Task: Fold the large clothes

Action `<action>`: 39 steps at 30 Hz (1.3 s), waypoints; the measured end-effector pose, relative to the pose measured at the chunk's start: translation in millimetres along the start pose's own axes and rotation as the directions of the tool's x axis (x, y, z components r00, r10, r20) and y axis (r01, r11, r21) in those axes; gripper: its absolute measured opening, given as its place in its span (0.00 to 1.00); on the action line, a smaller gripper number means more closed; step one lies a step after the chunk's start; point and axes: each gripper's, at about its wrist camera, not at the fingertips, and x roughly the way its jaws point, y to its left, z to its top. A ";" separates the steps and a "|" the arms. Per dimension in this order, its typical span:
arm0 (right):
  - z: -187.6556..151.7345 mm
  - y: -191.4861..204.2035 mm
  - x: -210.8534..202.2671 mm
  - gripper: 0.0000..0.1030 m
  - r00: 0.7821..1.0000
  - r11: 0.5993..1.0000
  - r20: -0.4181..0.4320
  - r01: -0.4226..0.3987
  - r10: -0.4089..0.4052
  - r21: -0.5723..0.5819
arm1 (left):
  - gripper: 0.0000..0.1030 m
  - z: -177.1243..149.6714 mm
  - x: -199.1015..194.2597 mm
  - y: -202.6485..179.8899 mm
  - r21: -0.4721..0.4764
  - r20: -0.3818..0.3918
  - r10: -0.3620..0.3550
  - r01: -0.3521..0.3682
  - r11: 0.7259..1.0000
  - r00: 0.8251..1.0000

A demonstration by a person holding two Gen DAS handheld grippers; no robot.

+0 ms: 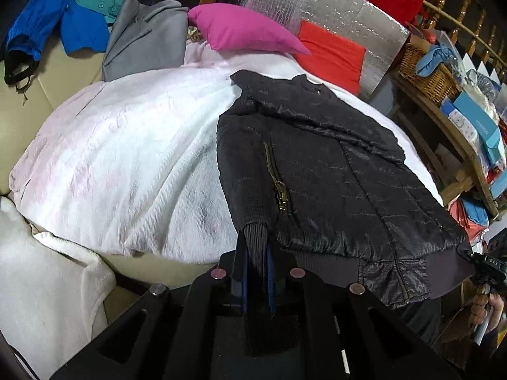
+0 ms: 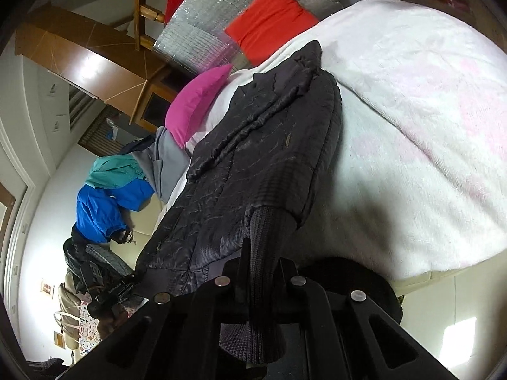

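Black jacket lies flat on white blanket on bed, collar toward 12 o'clock, hem toward 6 o'clock in left wrist view. Left gripper clenched on ribbed cuff at 6 o'clock. Right gripper clenched on other ribbed cuff, also 6 o'clock. Pink pillow at 12 o'clock, red pillow beside it at 1 o'clock.

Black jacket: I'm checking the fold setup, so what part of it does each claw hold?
Each claw, left and right, is shut on a ribbed knit cuff of the jacket.
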 end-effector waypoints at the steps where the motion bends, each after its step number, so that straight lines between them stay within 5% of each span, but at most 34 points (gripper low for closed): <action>1: -0.1 -1.2 0.6 0.08 1.000 1.000 0.002 -0.003 0.003 0.005 | 0.10 1.7 1.9 -1.4 0.003 -0.001 0.007 -0.007 1.000 1.000; 10: -2.9 2.0 7.1 0.08 1.000 1.000 -0.013 0.018 -0.018 -0.003 | 0.10 -4.2 11.9 -15.0 0.036 -0.007 0.070 -0.070 0.997 0.998; 32: -15.2 -25.7 22.8 0.09 0.995 0.996 -0.061 0.085 -0.083 0.037 | 0.15 -17.7 34.4 6.9 0.017 -0.068 0.041 -0.040 0.999 0.997; 35: -13.9 -27.2 23.7 0.16 0.996 0.996 -0.056 0.077 -0.075 0.033 | 0.23 -13.6 35.8 12.7 -0.022 -0.063 -0.003 0.001 1.000 0.998; 37: -12.4 -29.2 21.1 0.39 0.995 0.995 -0.034 0.093 -0.092 0.036 | 0.31 -10.7 37.0 14.3 -0.036 -0.052 -0.011 0.009 0.999 0.999; 39: -9.3 -33.6 17.6 0.49 0.996 0.994 -0.012 0.092 -0.092 0.058 | 0.38 -7.3 43.3 14.2 -0.035 -0.051 -0.001 -0.001 0.999 0.999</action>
